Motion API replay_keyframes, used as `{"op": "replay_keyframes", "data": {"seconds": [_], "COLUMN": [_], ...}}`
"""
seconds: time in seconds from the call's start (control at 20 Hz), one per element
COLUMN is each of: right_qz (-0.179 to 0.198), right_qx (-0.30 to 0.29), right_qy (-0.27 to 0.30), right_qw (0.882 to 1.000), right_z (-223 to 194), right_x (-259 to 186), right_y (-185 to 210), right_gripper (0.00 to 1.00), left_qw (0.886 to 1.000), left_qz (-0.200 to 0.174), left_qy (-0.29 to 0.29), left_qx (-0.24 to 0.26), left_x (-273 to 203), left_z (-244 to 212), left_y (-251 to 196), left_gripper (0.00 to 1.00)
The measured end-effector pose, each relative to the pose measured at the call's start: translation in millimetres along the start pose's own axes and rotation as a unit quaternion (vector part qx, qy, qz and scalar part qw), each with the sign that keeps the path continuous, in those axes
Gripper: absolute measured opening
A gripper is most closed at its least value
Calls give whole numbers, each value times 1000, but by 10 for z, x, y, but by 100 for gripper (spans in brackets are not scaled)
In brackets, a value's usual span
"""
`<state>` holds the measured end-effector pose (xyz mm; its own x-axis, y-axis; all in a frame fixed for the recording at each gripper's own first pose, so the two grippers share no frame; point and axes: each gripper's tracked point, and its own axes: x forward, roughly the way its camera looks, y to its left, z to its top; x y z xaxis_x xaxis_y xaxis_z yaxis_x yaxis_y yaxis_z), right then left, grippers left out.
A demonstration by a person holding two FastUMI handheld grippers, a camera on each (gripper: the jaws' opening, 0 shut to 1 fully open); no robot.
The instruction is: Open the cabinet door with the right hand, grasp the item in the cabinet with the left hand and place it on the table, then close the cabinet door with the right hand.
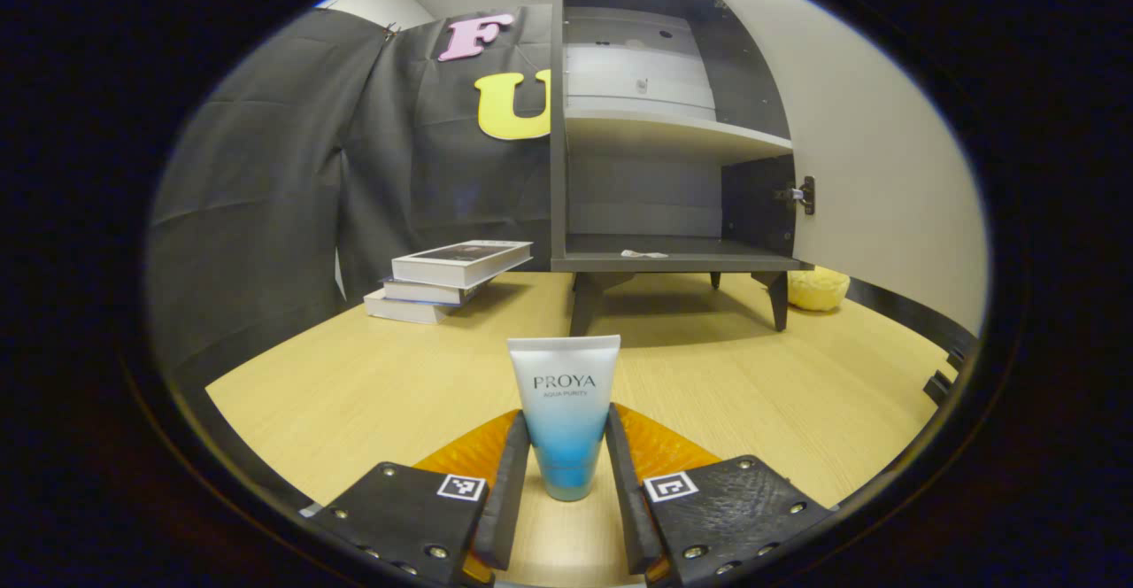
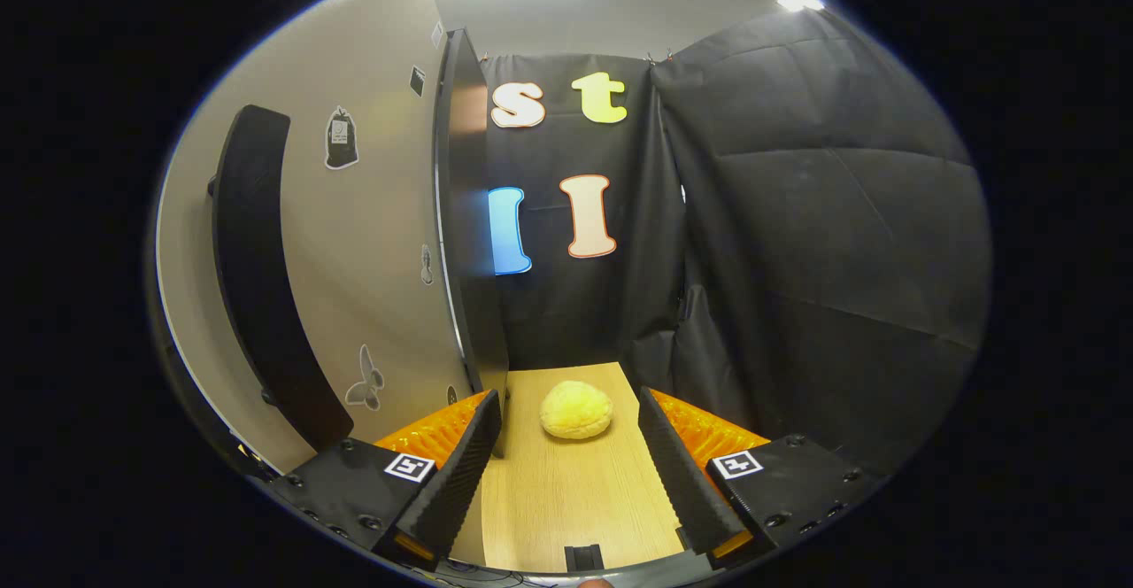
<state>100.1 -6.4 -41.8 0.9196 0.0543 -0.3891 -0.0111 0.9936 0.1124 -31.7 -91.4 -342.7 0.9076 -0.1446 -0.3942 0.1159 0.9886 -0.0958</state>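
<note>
2 tongs showed at the bottom of their own views. The left tongs (image 1: 566,473) flanked the tube (image 1: 565,411), which stood cap-down on the counter (image 1: 354,384); the fingers (image 1: 506,482) sat close against its lower sides, though whether both pressed on it I could not tell. Beyond it, at 12 o'clock, the cabinet (image 1: 673,260) stood with its door (image 1: 876,154) swung wide to 2 o'clock. 3 books (image 1: 451,280) lay stacked at 11 o'clock. The right tongs (image 2: 566,464) were spread wide and held nothing; a yellow bun-like thing (image 2: 576,410) lay on the counter ahead, the door's edge (image 2: 469,216) at 11 o'clock.
</note>
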Motion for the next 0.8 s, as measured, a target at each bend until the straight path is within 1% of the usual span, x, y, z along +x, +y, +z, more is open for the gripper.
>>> {"op": "replay_keyframes", "data": {"seconds": [0.05,0.15,0.2,0.25,0.3,0.35,0.4,0.45,0.5,0.55,0.6,0.8], "right_qz": [1,2,2,2,1,1,1,0,-2,-3,-3,2], "right_qx": [1,5,7,8,9,10,9,7,3,0,-2,-2], "right_qy": [-1,-2,-3,-3,-3,-3,-3,-3,-5,-7,-10,-23], "right_qw": [1000,1000,1000,1000,1000,1000,1000,1000,1000,1000,1000,1000], "right_z": [2,4,-12,-11,-15,-16,-29,-26,-24,-4,6,69], "right_x": [-6,-11,-14,-19,-12,-14,-13,-26,-21,-24,-29,-70], "right_y": [-2,-15,-29,-39,-49,-60,-75,-94,-116,-131,-145,-196], "right_gripper": [98,98,98,98,92,98,98,98,98,92,98,98], "left_qw": [1000,1000,1000,1000,1000,1000,1000,999,999,999,999,1000], "left_qz": [3,4,3,4,5,5,6,7,5,6,8,16], "left_qy": [3,10,15,17,20,24,28,31,34,34,31,-14], "left_qx": [-1,-1,-2,-2,-2,0,2,3,2,2,4,19], "left_x": [-4,-26,-19,-14,-48,-56,-70,-79,-97,-130,-166,-362], "left_z": [10,-7,-23,-12,-17,-19,-29,-20,5,67,166,831], "left_y": [-1,-12,-20,-21,-20,-23,-39,-35,-56,-64,-62,-42], "left_gripper": [53,52,54,49,54,55,55,69,71,74,75,75]}}
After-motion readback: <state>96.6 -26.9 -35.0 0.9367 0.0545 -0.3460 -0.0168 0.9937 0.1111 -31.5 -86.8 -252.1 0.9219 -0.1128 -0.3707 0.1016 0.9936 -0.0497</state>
